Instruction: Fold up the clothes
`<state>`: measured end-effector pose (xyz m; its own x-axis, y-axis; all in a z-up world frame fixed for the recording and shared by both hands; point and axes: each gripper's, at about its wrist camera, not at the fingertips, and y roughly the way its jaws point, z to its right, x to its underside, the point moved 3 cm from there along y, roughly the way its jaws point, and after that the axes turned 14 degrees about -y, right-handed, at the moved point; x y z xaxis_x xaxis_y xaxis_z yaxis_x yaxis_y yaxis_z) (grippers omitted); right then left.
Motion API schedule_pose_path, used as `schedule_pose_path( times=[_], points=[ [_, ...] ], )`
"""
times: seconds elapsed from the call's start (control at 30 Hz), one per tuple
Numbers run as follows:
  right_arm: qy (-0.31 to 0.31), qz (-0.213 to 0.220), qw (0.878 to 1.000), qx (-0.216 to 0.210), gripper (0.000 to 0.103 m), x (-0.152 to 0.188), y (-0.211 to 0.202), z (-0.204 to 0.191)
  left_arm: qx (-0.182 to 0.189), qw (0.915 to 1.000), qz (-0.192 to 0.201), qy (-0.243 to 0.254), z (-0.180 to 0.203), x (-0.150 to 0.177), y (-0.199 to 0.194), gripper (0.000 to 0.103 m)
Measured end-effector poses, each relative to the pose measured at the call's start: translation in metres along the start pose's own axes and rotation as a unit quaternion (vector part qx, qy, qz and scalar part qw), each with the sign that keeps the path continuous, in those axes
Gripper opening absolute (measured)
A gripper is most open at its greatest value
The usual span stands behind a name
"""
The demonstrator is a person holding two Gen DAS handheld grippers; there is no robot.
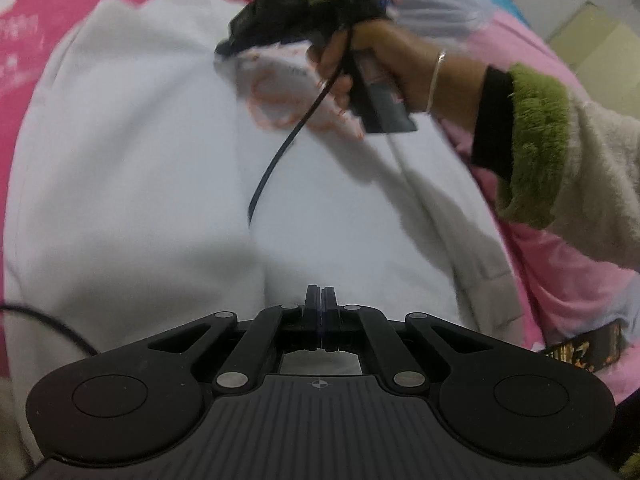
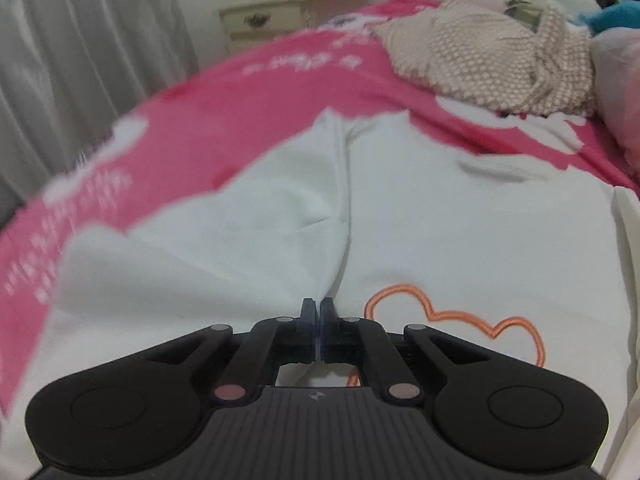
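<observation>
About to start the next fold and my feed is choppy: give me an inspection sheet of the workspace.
Surface: bed with pink printed cover.
Job's things: white garment spread flat, orange outline print facing up.
Clutter: knit garment bunched at the far end.
Grippers: left gripper jaws shut on a white fold; right gripper jaws shut pinching a ridge of the white garment.
Cables: black cable hanging over the garment.
Surroundings: curtain, nightstand beyond the bed.
</observation>
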<state>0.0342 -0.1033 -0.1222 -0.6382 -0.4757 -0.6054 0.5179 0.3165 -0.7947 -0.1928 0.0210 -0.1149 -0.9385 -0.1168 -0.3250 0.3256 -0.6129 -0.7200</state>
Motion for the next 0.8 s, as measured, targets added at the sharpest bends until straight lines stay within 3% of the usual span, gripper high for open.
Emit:
schedule_pose_path(
  times=[0.1, 0.2, 0.27, 0.37, 0.4, 0.47, 0.57, 0.63, 0.73, 0.8],
  points=[
    [-0.016, 0.01, 1.0, 0.008, 0.008, -0.009, -0.012, -0.003, 0.009, 0.9999, 0.004, -0.004, -0.003, -0.003, -0.012, 0.001],
    [-0.009, 0.054, 0.998, -0.006, 0.012, -0.023, -0.034, -0.004, 0.015, 0.9997, 0.018, -0.007, -0.008, -0.009, -0.03, 0.011],
    [0.017, 0.06, 0.996, -0.062, 0.014, -0.038, -0.037, -0.01, 0.012, 0.9996, 0.025, -0.011, -0.012, -0.012, -0.037, 0.015],
    [0.066, 0.053, 0.986, -0.143, 0.041, -0.068, -0.029, -0.026, -0.003, 0.9994, 0.026, -0.021, -0.019, -0.01, -0.04, 0.016],
    [0.071, 0.048, 0.983, -0.162, 0.042, -0.08, -0.025, -0.034, -0.009, 0.9994, 0.023, -0.026, -0.021, -0.009, -0.039, 0.016],
    [0.026, 0.03, 0.984, -0.175, 0.048, -0.106, -0.014, -0.061, -0.014, 0.9993, 0.019, -0.029, -0.023, -0.006, -0.038, 0.016],
    [-0.114, -0.02, 0.981, -0.157, 0.051, -0.129, 0.004, -0.105, -0.026, 0.9989, 0.021, -0.032, -0.024, -0.004, -0.039, 0.017],
    [-0.196, -0.054, 0.97, -0.136, 0.05, -0.133, 0.016, -0.125, -0.043, 0.9983, 0.019, -0.033, -0.027, -0.003, -0.038, 0.017],
    [-0.255, -0.094, 0.953, -0.132, 0.044, -0.124, 0.025, -0.138, -0.092, 0.9952, -0.001, -0.034, -0.035, 0.0, -0.029, 0.017],
    [-0.294, -0.121, 0.94, -0.128, 0.042, -0.119, 0.031, -0.147, -0.096, 0.9949, -0.003, -0.032, -0.039, 0.004, -0.025, 0.017]
  ],
)
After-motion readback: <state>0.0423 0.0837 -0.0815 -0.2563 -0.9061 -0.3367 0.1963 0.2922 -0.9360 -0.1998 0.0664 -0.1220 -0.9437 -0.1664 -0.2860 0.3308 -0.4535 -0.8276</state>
